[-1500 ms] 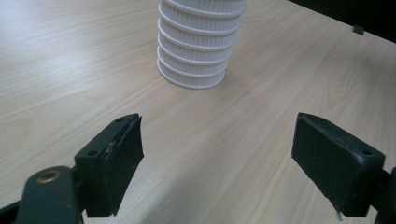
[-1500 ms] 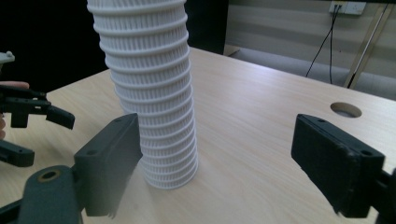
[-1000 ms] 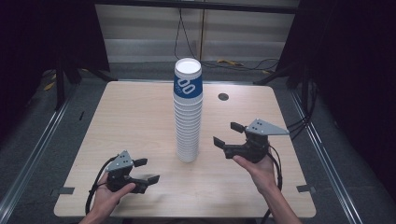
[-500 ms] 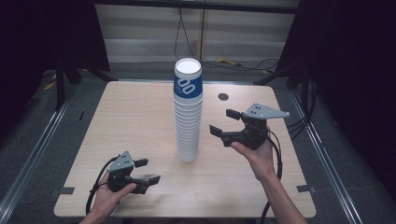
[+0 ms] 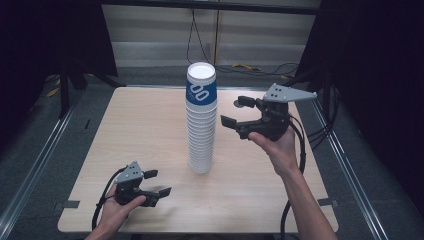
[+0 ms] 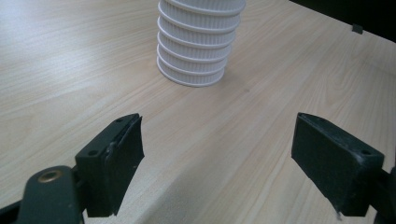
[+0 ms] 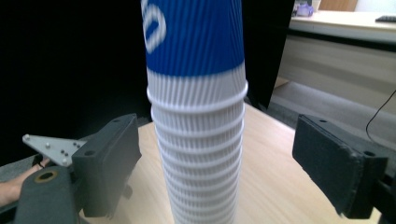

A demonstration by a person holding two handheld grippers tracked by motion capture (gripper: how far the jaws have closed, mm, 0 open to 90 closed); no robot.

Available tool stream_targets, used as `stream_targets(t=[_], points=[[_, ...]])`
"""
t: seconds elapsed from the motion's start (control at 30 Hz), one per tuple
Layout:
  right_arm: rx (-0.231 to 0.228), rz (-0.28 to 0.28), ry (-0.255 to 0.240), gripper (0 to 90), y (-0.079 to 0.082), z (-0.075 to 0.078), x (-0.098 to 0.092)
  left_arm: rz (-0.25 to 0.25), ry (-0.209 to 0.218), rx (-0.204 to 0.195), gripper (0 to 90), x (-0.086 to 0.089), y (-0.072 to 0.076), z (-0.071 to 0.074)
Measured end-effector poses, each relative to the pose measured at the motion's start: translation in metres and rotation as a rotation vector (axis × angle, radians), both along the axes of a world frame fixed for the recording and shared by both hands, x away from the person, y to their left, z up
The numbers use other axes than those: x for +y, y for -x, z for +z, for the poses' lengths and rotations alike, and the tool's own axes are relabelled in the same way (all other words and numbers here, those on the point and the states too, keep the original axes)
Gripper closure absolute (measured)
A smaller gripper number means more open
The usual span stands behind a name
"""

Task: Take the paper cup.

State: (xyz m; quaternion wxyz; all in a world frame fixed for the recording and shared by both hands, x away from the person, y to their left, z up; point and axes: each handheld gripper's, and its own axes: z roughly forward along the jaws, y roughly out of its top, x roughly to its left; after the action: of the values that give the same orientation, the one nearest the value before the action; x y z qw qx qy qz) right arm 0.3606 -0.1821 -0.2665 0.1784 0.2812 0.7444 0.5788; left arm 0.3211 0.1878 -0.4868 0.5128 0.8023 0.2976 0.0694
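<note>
Nearest you, your left gripper (image 5: 156,183) rests low at the near left of the table (image 5: 145,125), jaws spread wide with nothing between them, aimed at the base of the cup stack (image 5: 201,117). The stack stands upright at the table's middle, its top cup banded blue. Farther right, your right gripper (image 5: 234,111) is raised beside the stack's upper part, jaws released and wide, not touching it.
</note>
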Motion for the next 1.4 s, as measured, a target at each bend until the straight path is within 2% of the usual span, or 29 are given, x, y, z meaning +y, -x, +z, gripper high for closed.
stream_targets(t=[0.1,0.27,0.37,0.47,0.53,0.7,1.0,1.2,1.27,1.4], points=[[-0.017,0.017,0.011,14.8,-0.002,0.013,0.004,0.002,0.002,0.0,16.7,0.0,0.001,0.0],[-0.009,0.056,0.052,14.7,-0.011,0.025,0.012,-0.003,-0.003,0.0,16.7,-0.001,0.001,0.0],[-0.003,0.062,0.051,15.1,-0.014,0.027,0.014,-0.002,-0.007,0.001,16.7,-0.001,0.0,0.0],[0.016,0.075,0.071,15.1,-0.021,0.028,0.018,0.0,-0.004,0.001,16.7,-0.001,0.0,0.0],[0.016,0.09,0.062,19.7,-0.022,0.03,0.021,0.002,-0.001,0.002,16.7,0.0,0.001,0.0],[0.008,0.104,0.059,17.3,-0.024,0.036,0.029,-0.008,-0.004,-0.002,16.7,-0.002,0.002,0.0],[0.049,0.135,0.053,15.7,-0.04,0.047,0.042,-0.007,-0.004,0.0,16.9,-0.001,0.001,0.001],[0.072,0.147,0.089,15.3,-0.049,0.053,0.054,-0.007,-0.003,-0.003,17.2,-0.001,0.002,0.001],[0.082,0.146,0.12,15.6,-0.053,0.054,0.06,-0.006,-0.002,-0.007,17.3,-0.001,0.002,0.001],[0.097,0.151,0.132,16.5,-0.057,0.055,0.064,-0.008,-0.002,-0.003,17.4,-0.001,0.001,0.001]])
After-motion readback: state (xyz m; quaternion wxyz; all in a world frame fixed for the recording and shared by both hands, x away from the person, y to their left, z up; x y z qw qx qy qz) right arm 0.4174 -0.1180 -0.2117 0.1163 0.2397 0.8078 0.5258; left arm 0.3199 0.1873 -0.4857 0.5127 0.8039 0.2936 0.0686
